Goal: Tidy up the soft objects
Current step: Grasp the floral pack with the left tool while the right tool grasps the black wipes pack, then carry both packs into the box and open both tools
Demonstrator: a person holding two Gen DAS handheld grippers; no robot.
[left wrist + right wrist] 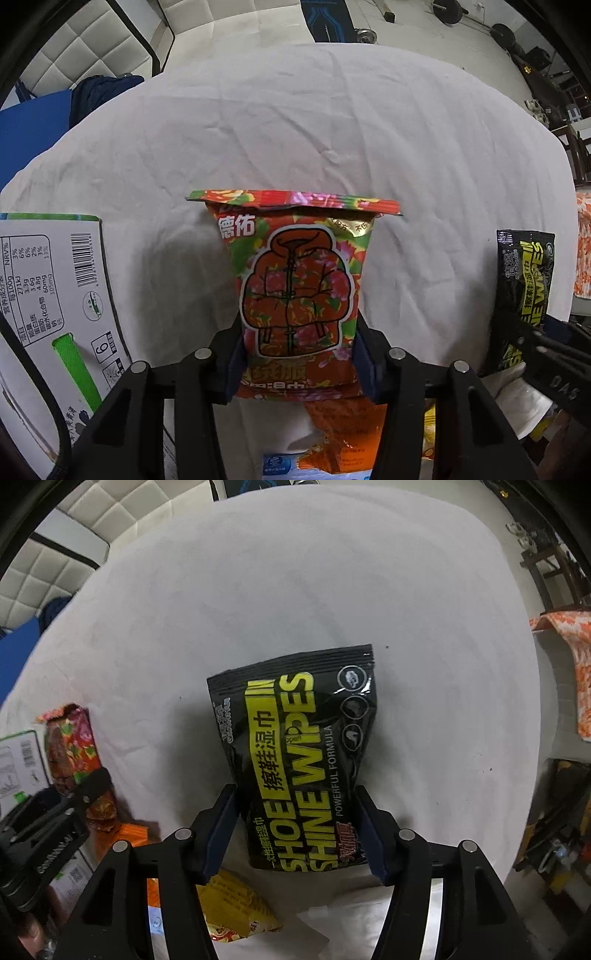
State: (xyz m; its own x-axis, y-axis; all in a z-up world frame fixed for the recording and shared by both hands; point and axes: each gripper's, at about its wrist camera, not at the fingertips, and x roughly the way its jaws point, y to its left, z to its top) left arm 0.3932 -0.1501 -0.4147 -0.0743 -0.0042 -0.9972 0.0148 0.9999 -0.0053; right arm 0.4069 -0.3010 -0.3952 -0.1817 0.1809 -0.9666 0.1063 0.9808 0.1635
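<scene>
1. Red-and-green floral wipes pack (299,291) sits between the left gripper (297,354) fingers, pinched at its near end, its long axis running straight away from them over the white-sheeted table (332,129).
2. Black shoe shine wipes pouch (301,764) is clamped likewise in the right gripper (295,830), tilted slightly; each hand has its own pack, side by side.
3. Count: two held packs, one each; one white carton (55,288) at left; loose orange and yellow packets (236,904) lie underneath, their number unclear.
</scene>
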